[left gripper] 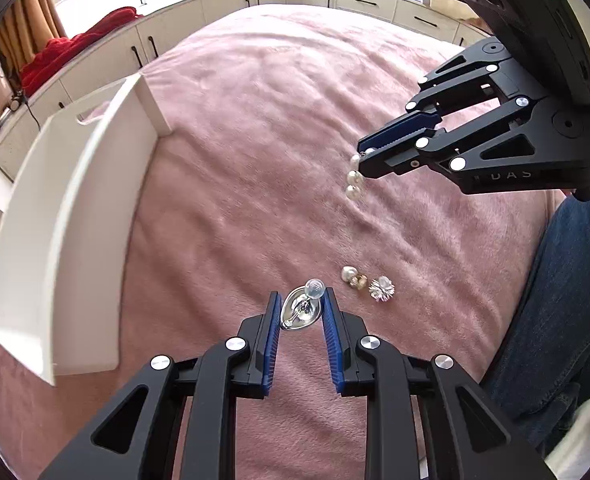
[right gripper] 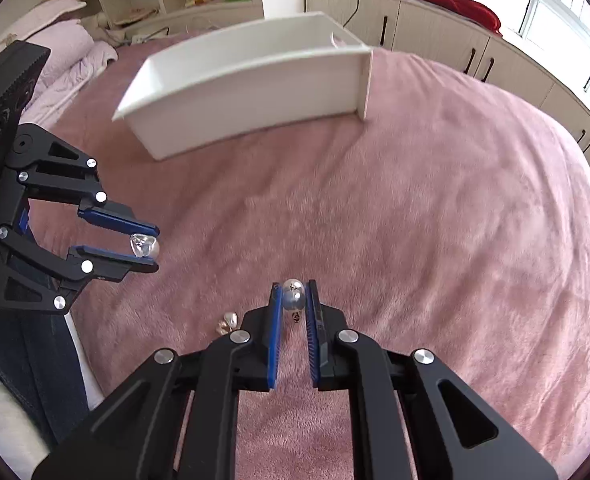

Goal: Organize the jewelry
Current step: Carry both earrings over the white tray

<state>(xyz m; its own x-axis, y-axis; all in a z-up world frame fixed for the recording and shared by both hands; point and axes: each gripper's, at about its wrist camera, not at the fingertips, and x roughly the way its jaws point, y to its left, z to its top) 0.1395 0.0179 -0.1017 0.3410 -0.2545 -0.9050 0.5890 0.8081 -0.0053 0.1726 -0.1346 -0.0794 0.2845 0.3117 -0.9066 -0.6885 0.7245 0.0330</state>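
Note:
My left gripper [left gripper: 301,298] is shut on a silver teardrop earring [left gripper: 301,307] with a clear bead, held above the pink blanket; it also shows in the right wrist view [right gripper: 151,248] with the earring [right gripper: 143,246] between its tips. My right gripper [right gripper: 293,294] is shut on a pearl drop earring [right gripper: 293,298]; in the left wrist view [left gripper: 361,156] its pearls [left gripper: 354,186] hang below the tips. A white open box [left gripper: 55,216] stands to the left, also in the right wrist view [right gripper: 247,92]. Loose earrings [left gripper: 365,283] lie on the blanket.
The pink blanket [left gripper: 255,160] covers the bed. A person's jeans-clad leg [left gripper: 555,300] is at the right. Cabinets with red fabric [left gripper: 71,52] on top run along the far side. A pearl piece [right gripper: 227,322] lies by my right gripper.

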